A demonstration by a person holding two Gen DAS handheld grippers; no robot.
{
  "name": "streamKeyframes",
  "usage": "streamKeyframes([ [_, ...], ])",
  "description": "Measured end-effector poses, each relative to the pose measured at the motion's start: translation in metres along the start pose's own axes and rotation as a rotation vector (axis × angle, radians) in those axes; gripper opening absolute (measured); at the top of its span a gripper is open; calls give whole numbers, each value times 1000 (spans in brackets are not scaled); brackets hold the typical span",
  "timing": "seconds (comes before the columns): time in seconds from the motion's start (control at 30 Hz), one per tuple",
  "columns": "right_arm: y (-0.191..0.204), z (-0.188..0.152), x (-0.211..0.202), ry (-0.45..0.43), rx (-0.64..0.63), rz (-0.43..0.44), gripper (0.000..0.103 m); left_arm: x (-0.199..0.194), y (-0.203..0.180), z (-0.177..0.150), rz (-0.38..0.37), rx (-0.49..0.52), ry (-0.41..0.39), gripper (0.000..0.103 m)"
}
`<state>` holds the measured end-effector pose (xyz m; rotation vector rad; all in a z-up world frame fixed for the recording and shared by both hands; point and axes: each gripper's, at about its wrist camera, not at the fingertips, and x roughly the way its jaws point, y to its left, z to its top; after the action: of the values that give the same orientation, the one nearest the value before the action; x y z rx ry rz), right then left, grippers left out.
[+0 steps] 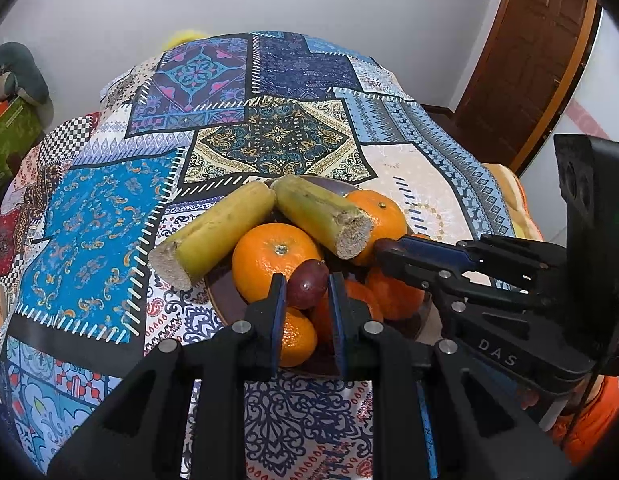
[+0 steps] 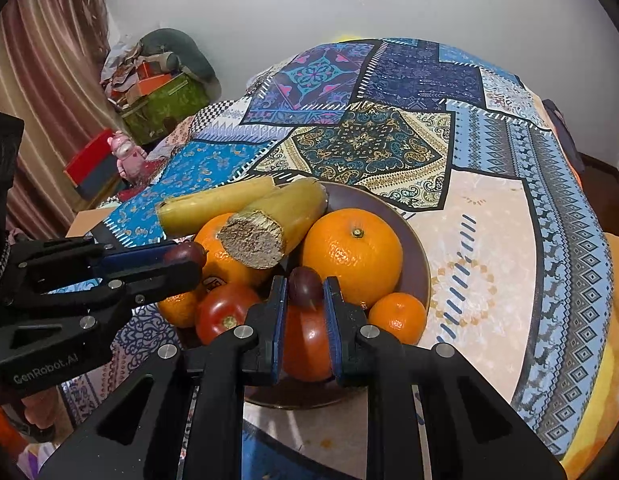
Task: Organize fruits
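Your left gripper [image 1: 307, 286] clamped a grape [image 1: 308, 289] at lower centre; your right gripper [image 2: 305, 290] clamped another grape [image 2: 305, 286] above the bowl [image 2: 419, 256]

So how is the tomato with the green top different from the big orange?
The tomato is red and shiny; the big orange is orange with dimpled skin. The tomato is smaller than the big orange. The tomato's stem spot is green; the big orange's is a small brown button. Both are round and sit in the brown bowl.
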<state>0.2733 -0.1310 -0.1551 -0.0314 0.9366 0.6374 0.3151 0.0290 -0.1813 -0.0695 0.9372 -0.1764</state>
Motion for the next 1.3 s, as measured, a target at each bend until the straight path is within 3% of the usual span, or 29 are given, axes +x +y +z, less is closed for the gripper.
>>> streamKeyframes([
  [0.3,-2,0,-5,3,11,13,18,-7,2,1,1,-10,-5,24],
  [0.5,0,0,-35,-40,16,5,18,-40,-6,3,17,3,-74,24],
  [1.0,57,-1,-214,-395,-31,-21,19,-228,-47,-21,69,19,-484,24],
  [1.17,81,-16,-259,-499,-53,-19,25,-278,-62,-44,97,30,-593,33],
  [1.3,94,-31,-281,-555,-59,-25,39,-302,-70,-61,124,28,-647,56],
])
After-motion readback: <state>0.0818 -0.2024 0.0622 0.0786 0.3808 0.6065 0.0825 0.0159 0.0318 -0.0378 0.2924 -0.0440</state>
